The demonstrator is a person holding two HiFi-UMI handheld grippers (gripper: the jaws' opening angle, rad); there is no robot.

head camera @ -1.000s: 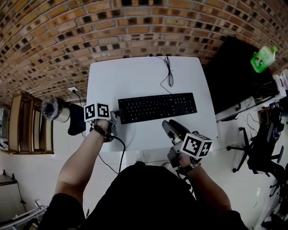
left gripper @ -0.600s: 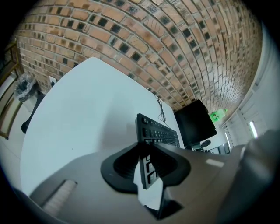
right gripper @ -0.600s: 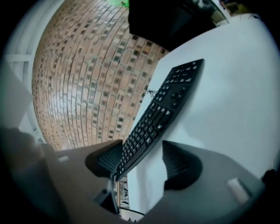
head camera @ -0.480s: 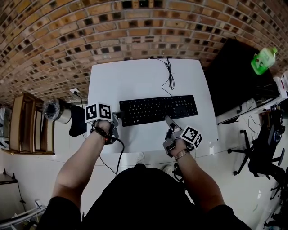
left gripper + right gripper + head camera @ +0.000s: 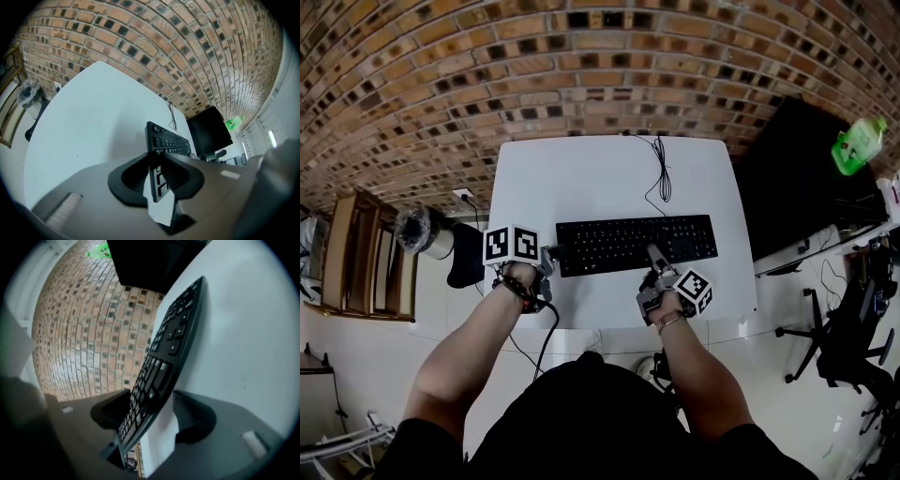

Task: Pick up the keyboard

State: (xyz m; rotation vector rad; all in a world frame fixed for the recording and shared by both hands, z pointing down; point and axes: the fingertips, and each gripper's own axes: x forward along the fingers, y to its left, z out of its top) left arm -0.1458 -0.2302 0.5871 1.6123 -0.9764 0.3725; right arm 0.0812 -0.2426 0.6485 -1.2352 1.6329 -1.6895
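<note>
Two grippers meet one black keyboard (image 5: 637,242), which lies on the white counter (image 5: 581,178) with its cable (image 5: 660,173) running to the far edge. In the head view the left gripper (image 5: 551,255) is at the keyboard's left end, and the right gripper (image 5: 653,255) is at its near long edge, a little right of the middle. On the floor left of the counter stands a bin (image 5: 414,228) with a clear liner; what is in it I cannot tell. A green bottle (image 5: 859,143) is well apart, at the far right. One second before, the right gripper was at the counter's near edge. It has since come down to the keyboard, while the left gripper has stayed in its place.

The left gripper view shows what the head view does not: its fingers (image 5: 129,177) are clamped on the end of the keyboard, one on each side of it. The bin shows here too, small at the left edge.

The right gripper view shows its fingers (image 5: 193,420) wide apart, having just been opening, with the keyboard's edge between them. One finger is beside the keys. A strip of white counter shows between the keyboard and the other finger.
</note>
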